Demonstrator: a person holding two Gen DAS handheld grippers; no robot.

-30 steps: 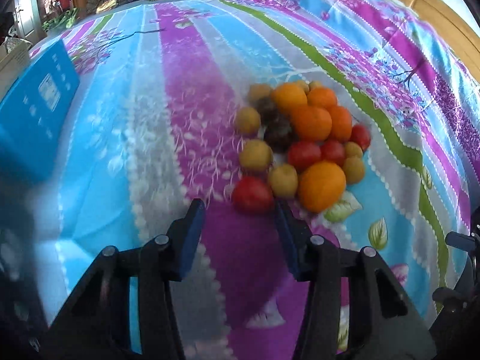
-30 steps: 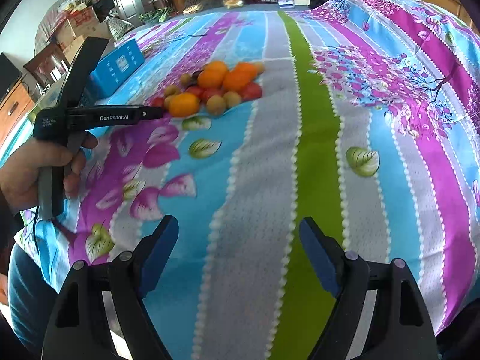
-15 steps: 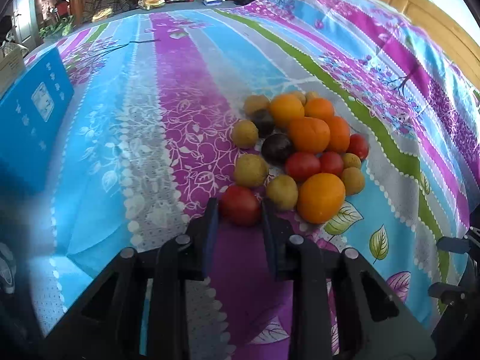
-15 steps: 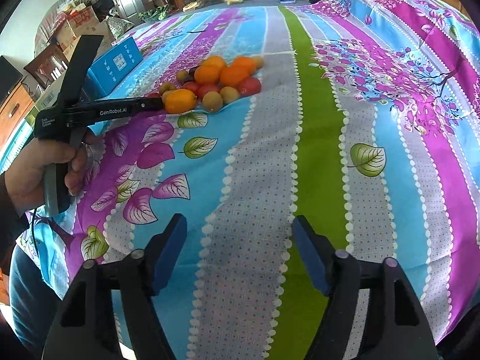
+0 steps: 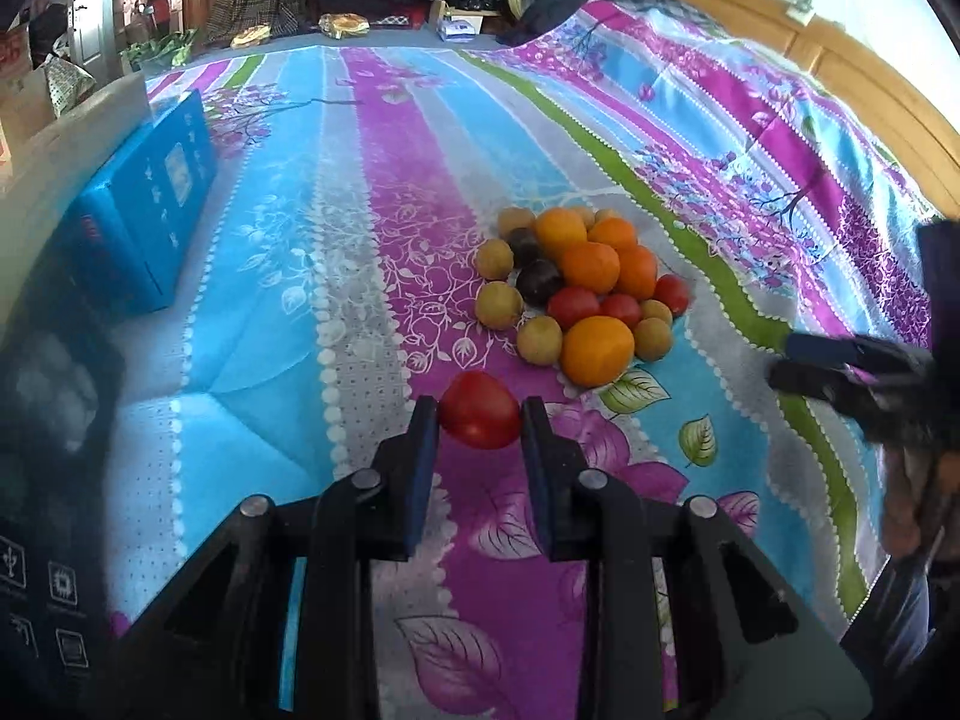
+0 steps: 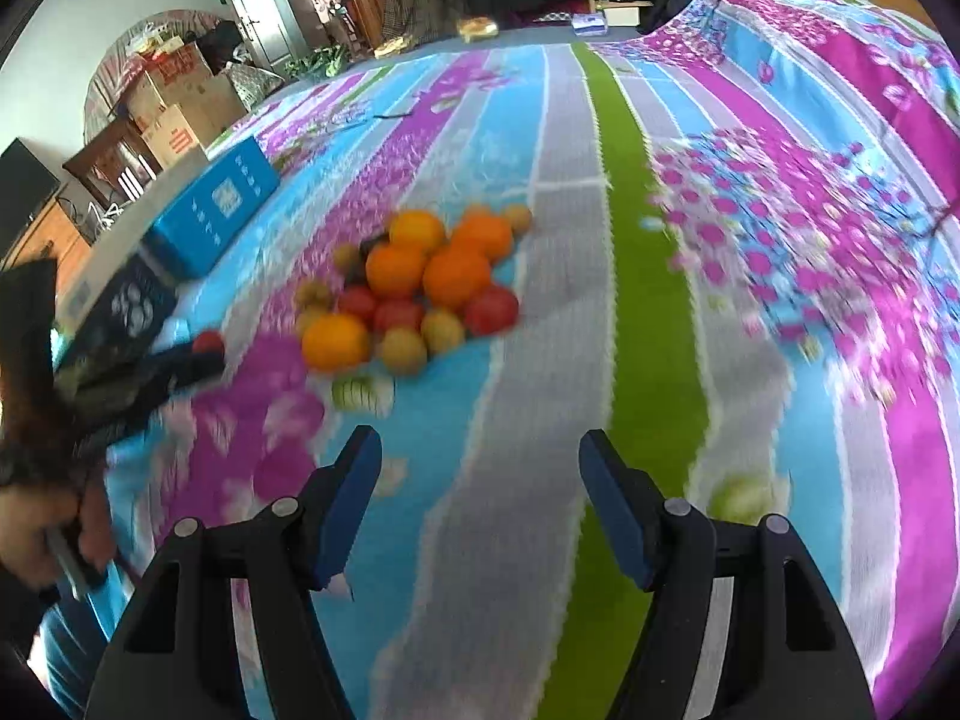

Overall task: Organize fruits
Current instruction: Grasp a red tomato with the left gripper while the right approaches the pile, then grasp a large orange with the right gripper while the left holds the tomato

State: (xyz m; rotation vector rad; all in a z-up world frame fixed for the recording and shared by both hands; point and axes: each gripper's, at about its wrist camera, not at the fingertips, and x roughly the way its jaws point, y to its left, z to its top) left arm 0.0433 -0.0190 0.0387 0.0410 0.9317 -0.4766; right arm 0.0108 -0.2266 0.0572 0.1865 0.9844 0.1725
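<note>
Clamping a red tomato (image 5: 480,411), the left gripper (image 5: 480,420) is held just in front of the fruit pile (image 5: 576,288) on the bed (image 5: 372,192); the right gripper (image 6: 480,468) is spread empty.

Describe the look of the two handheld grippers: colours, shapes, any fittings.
Both are alike. The left gripper and right gripper each have two angular black plastic fingers on hinged black links with round silver pivot pins. Each fingertip carries a flat, rectangular blue pad. No cables or lettering are legible in these views; the hand is too blurred to tell any sleeve.
</note>
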